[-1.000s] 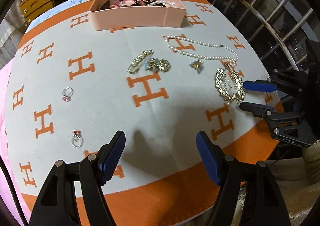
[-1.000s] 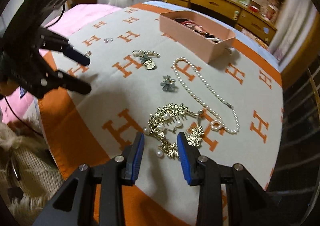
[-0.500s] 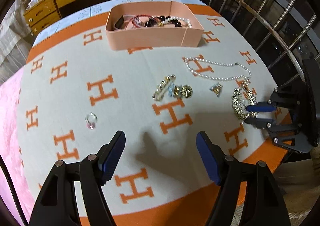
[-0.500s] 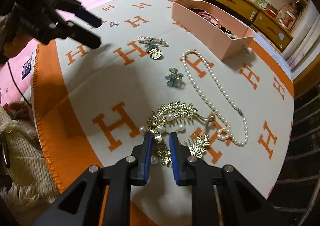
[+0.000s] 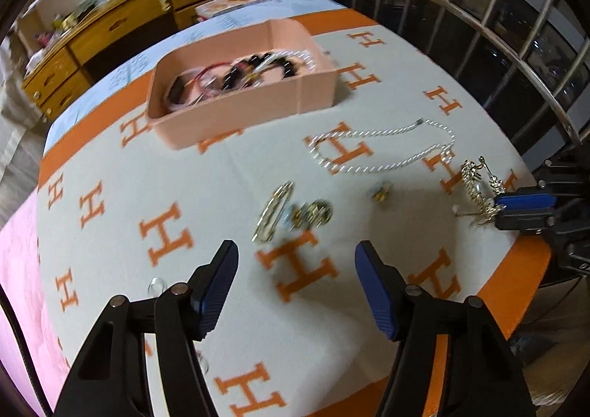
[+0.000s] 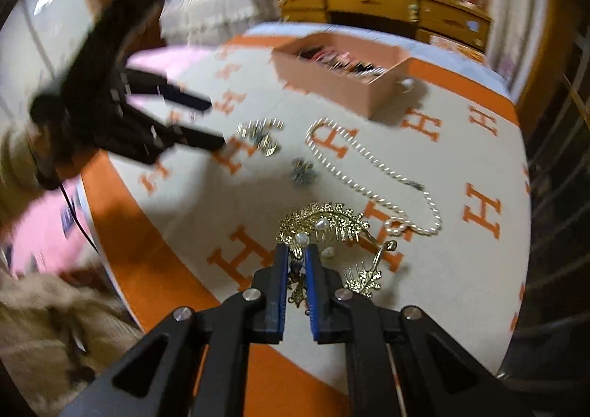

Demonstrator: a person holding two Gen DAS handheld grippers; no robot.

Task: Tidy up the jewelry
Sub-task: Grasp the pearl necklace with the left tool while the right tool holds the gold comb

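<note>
My right gripper (image 6: 297,254) is shut on a gold hair comb with pearls (image 6: 324,223), which also shows in the left wrist view (image 5: 475,188) at the blanket's right edge. My left gripper (image 5: 297,284) is open and empty above the blanket, near a gold clip (image 5: 273,212) and a gold charm (image 5: 315,212). A pearl necklace (image 5: 383,147) and a small flower brooch (image 5: 379,193) lie between them. The pink box (image 5: 236,110) at the back holds several bracelets and beads. A second small gold comb (image 6: 365,273) lies by my right fingers.
The white blanket with orange H marks (image 5: 166,236) covers the surface. A ring (image 5: 156,284) lies by my left finger. A wooden dresser (image 5: 121,22) stands behind, a metal railing (image 5: 516,59) on the right. A beige knit cloth (image 6: 48,317) lies off the edge.
My right gripper has closed on the gold hair comb. My left gripper has moved forward and right toward the gold clip, and the rings have slid out of its view.
</note>
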